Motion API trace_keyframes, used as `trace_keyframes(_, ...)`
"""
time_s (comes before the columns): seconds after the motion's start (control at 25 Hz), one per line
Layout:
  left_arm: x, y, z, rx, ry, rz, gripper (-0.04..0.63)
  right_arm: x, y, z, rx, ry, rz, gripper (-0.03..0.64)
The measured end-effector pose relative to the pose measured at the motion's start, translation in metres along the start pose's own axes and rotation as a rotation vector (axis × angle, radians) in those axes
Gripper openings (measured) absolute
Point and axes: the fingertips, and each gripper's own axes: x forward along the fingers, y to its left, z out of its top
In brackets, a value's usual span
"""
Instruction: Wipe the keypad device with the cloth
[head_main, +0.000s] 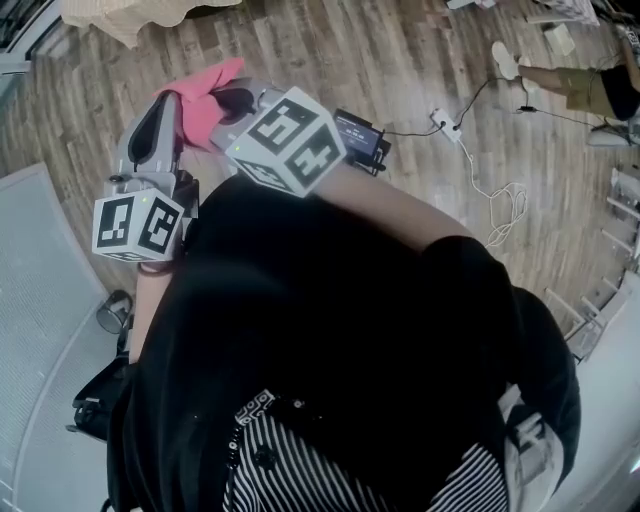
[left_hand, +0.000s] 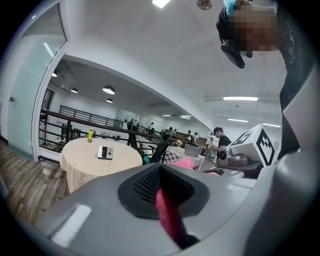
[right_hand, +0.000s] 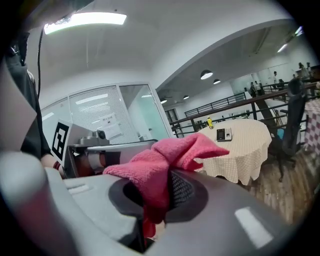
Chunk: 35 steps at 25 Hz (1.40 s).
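Note:
A pink cloth is bunched between the tips of both grippers, held up in front of the person's chest. In the left gripper view a pink strip is pinched between the jaws of the left gripper. My right gripper is shut on a thicker fold of the cloth, which spills out over its jaws. The keypad device lies flat on a distant round table covered in beige check, well away from both grippers. From the head view, the left gripper and right gripper meet at the cloth.
A yellow bottle stands on the round table behind the device. A railing runs behind it. On the wooden floor lie a power strip with a coiled cable. Another person's leg shows at the top right.

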Motion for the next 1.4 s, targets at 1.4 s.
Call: trace_keyframes(1.4,0.122,0.090,0.038,0.044,0.055,-0.157,0.004,0.091,-0.107,0.066,0.080,0.005,-0.069,0.063)
